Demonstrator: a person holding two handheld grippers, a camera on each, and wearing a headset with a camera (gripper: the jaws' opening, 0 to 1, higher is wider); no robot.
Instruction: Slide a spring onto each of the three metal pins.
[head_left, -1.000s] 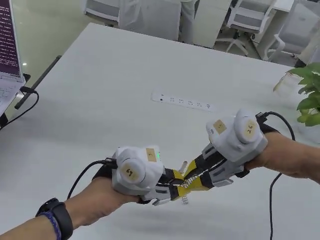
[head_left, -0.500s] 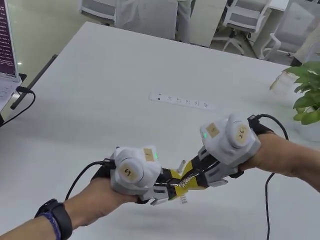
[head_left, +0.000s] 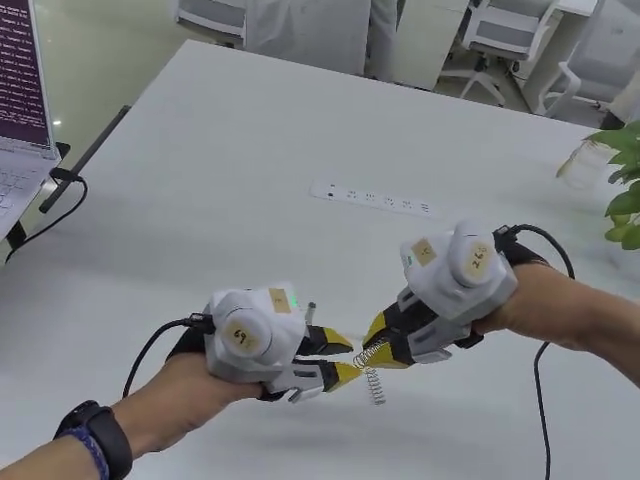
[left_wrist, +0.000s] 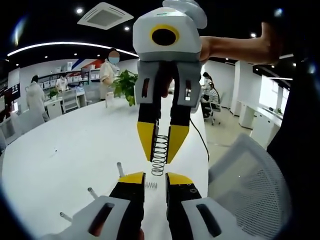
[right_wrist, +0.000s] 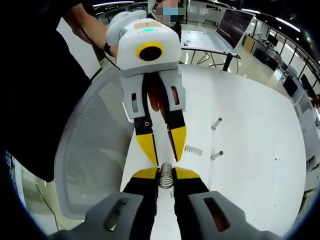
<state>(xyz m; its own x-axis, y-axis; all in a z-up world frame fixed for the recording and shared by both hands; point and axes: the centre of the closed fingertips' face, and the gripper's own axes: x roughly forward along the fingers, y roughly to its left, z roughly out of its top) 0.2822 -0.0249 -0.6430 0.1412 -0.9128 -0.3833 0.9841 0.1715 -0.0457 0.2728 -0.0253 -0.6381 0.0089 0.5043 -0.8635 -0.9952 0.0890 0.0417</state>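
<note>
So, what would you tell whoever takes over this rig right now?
Left gripper: tongs open and empty, facing the right one.
Right gripper: tongs shut on a spring, held above the table.
A second spring lies loose on the table under the tongs; three pins are on the table nearby.
Done: no pin visibly carries a spring.
Left: slide the held spring onto a pin, then fit the other two.

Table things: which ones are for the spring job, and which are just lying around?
For the job: thin coiled metal spring in the right gripper; second metal spring lying loose; three short metal pins.
Lying about: white power strip; open laptop; green leafy plant.
</note>
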